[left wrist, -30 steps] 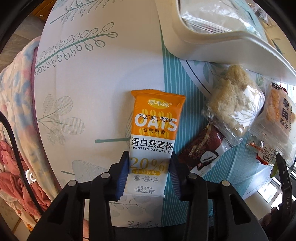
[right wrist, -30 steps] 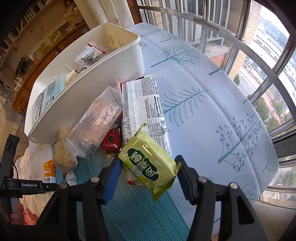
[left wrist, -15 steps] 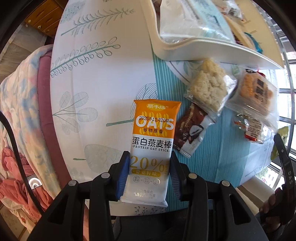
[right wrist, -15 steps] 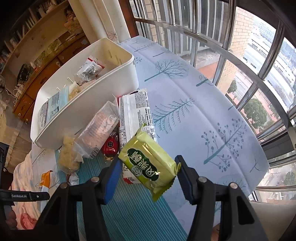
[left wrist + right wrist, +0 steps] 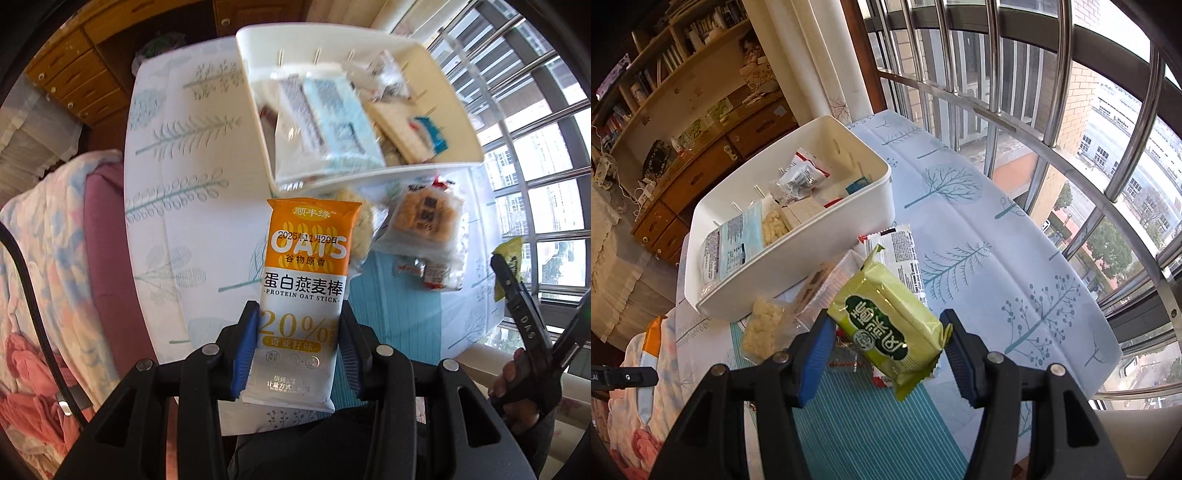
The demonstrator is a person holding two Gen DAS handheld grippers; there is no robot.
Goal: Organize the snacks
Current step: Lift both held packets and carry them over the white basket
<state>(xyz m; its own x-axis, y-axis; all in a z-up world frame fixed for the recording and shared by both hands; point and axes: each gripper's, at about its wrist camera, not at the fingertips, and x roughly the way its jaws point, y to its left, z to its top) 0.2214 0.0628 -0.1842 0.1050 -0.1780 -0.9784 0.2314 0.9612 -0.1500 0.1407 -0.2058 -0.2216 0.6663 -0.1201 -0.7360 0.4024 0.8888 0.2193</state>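
Left tool [image 5: 297, 354] and right tool [image 5: 888, 356] both raised, each clamped on something.

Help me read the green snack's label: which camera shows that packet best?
The right wrist view: the green packet fills the centre, held in the right gripper, printed face visible. The left wrist view shows only a sliver at its right edge.

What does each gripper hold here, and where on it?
Left gripper pinches the oat stick packet by its lower half; right gripper clamps the green snack pack across its middle.

A lived-in home room; wooden bookshelf [image 5: 683, 55], drawer cabinet [image 5: 701, 173], floral blanket [image 5: 40, 295], barred window [image 5: 1071, 110]
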